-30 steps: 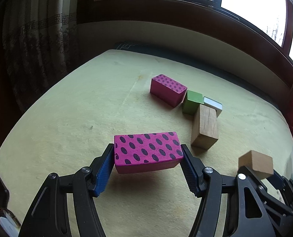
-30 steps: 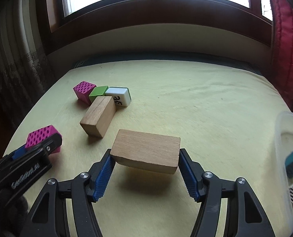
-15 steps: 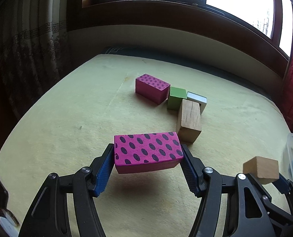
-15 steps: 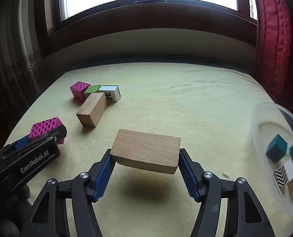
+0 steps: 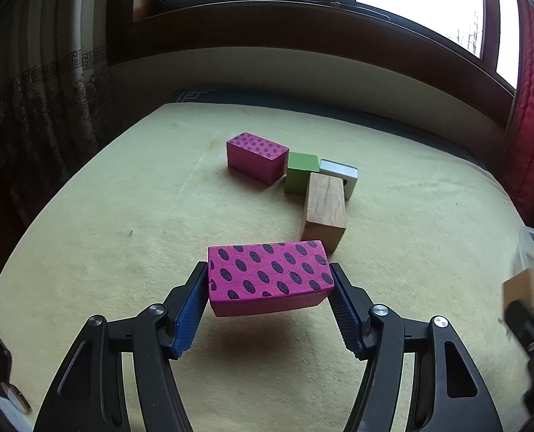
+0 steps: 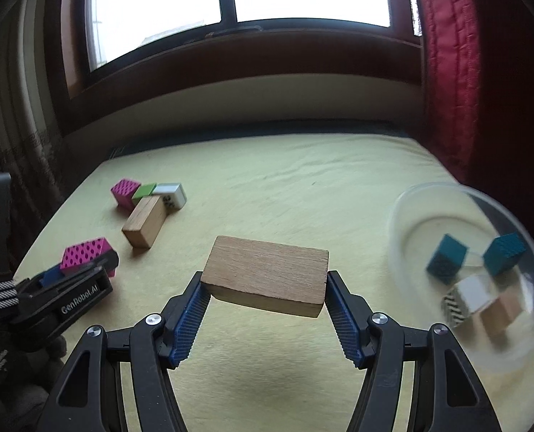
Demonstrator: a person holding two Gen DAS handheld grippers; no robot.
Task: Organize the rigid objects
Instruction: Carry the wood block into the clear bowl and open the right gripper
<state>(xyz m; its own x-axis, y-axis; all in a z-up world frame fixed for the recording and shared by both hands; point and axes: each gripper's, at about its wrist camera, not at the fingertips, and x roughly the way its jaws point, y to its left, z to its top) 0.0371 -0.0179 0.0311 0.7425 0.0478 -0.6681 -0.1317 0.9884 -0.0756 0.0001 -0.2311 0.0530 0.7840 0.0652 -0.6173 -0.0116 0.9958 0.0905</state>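
My left gripper [image 5: 269, 304] is shut on a pink block with black dots [image 5: 268, 275], held above the yellow-green cloth. My right gripper [image 6: 265, 300] is shut on a plain wooden block [image 6: 267, 273], also held above the cloth. In the right wrist view the left gripper [image 6: 76, 270] shows at the left with its pink block [image 6: 85, 252]. A clear plastic bowl [image 6: 411, 201] at the right holds several small cubes, two of them teal [image 6: 447, 257]. In the left wrist view the right gripper's wooden block [image 5: 528, 288] shows blurred at the right edge.
A cluster lies on the cloth [image 5: 122, 252]: a pink dotted block [image 5: 256, 156], a green cube [image 5: 301, 172], a white block [image 5: 340, 174] and a wooden block [image 5: 324, 208]. A window wall stands behind, with a red curtain [image 6: 457, 72] at the right.
Both grippers have lifted and swung right with their blocks still held. The bowl has come fully into the right wrist view. The block cluster has shifted left.
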